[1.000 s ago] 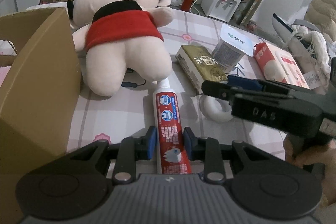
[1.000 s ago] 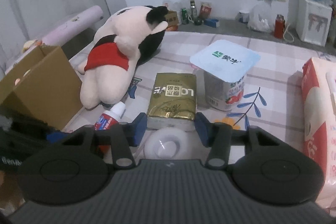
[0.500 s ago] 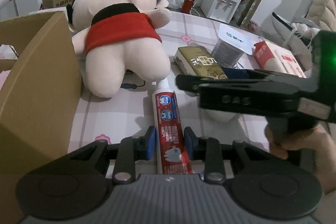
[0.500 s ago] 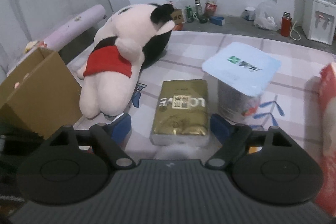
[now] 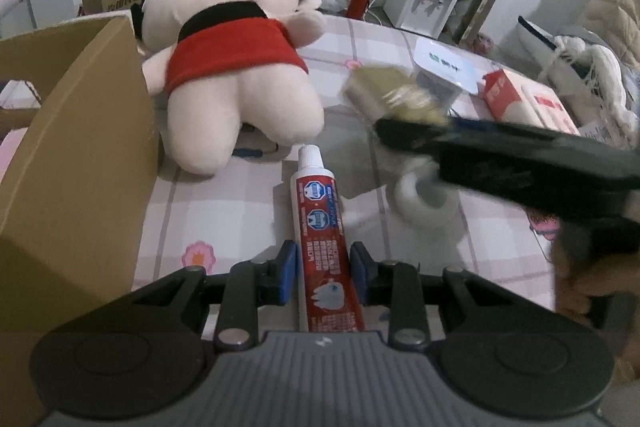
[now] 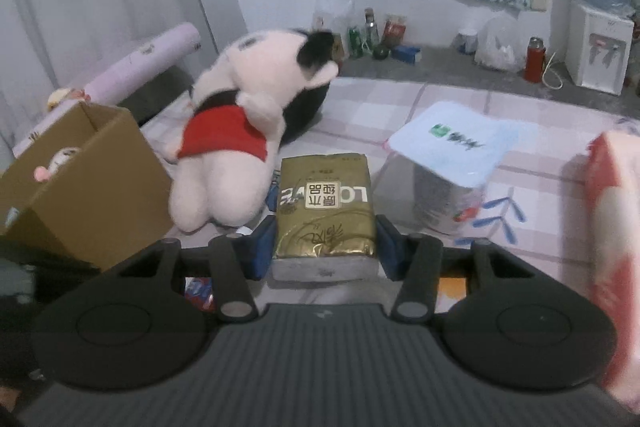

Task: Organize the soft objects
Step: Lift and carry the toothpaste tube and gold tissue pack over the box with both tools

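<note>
Gold tissue pack (image 6: 326, 205) now clamped, raised in right claw (image 6: 326, 247).

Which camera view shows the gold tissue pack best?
The right wrist view: the gold tissue pack sits sharp and centred between the right gripper pads. In the left wrist view it is a motion-blurred smear, partly hidden by that gripper.

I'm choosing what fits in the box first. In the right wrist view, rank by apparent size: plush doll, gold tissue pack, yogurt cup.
1. plush doll, clearly largest.
2. gold tissue pack and yogurt cup look alike; the pack sits nearer the camera, so unranked.
</note>
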`<state>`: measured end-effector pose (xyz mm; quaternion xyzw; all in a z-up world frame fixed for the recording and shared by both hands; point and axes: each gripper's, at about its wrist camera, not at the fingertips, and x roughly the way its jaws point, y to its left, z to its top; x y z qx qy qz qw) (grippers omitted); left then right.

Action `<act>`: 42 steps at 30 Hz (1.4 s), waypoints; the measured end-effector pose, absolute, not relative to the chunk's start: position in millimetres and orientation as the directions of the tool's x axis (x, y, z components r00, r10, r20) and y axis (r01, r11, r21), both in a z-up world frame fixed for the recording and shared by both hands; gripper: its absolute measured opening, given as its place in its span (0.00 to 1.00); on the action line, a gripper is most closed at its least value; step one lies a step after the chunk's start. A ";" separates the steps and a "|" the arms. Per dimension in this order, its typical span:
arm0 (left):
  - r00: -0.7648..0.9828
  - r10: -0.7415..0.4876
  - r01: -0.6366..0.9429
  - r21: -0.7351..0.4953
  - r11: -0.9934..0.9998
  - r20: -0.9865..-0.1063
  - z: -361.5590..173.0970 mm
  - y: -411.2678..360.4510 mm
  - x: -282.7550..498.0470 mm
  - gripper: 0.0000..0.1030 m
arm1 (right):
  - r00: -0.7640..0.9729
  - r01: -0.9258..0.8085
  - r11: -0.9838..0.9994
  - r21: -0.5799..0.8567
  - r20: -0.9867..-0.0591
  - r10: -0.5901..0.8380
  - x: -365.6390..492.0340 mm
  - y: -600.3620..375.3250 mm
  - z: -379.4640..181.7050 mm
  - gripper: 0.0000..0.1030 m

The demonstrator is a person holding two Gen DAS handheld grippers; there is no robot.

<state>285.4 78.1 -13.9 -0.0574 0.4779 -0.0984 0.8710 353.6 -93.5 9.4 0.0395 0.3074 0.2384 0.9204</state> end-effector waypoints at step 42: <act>0.601 -0.112 0.255 0.057 0.965 -0.791 -14.5 53.0 187.4 0.67 | 0.704 -0.256 0.880 0.399 -0.547 0.453 195.1 -167.7 -8.2 0.80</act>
